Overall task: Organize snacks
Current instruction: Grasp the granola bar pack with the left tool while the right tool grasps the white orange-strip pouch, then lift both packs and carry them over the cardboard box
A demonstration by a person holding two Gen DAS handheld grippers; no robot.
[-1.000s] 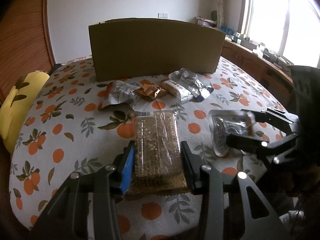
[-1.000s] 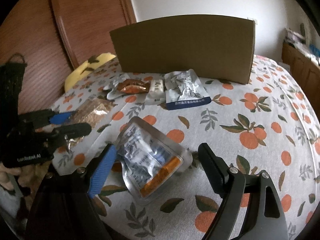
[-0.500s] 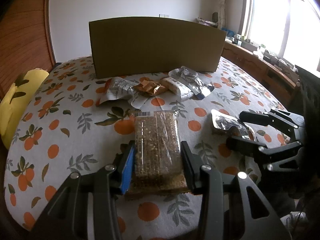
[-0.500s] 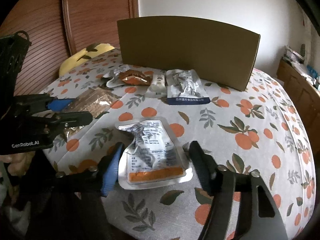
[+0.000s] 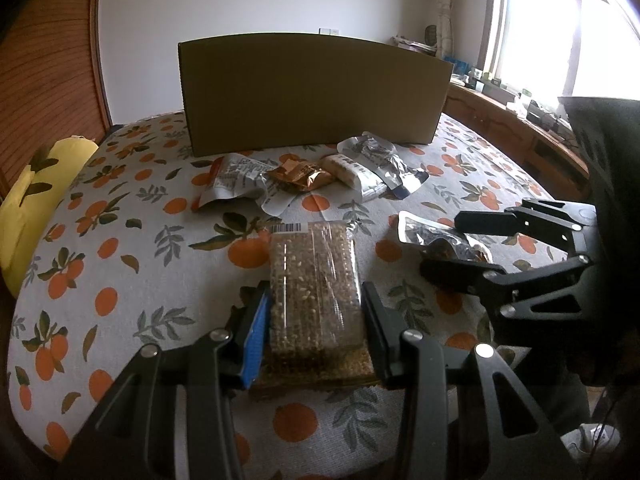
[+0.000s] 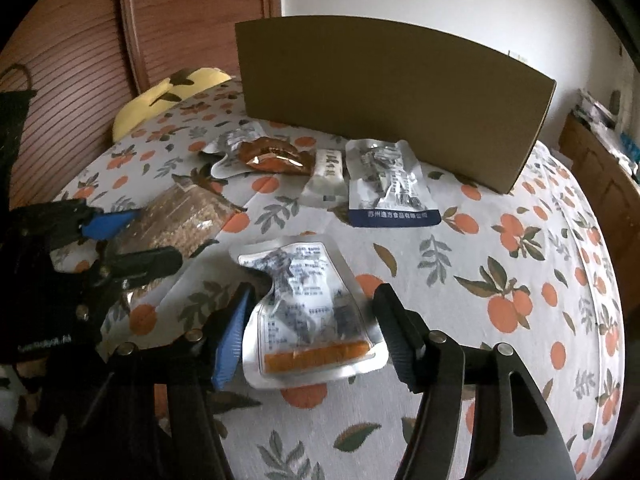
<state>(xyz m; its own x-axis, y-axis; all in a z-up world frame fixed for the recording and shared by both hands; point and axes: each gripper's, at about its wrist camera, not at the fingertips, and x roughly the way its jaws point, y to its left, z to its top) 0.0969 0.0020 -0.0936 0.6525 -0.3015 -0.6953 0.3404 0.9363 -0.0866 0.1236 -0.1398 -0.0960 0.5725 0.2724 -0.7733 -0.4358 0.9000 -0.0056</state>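
Clear-wrapped seed bar (image 5: 314,288) sits clamped in the left claw (image 5: 314,320), low over the table (image 5: 120,264). The right claw (image 6: 314,332) has just been closing, and its pads now press the foil pouch (image 6: 308,308). More snacks (image 5: 304,176) lie before the cardboard box (image 5: 312,92).
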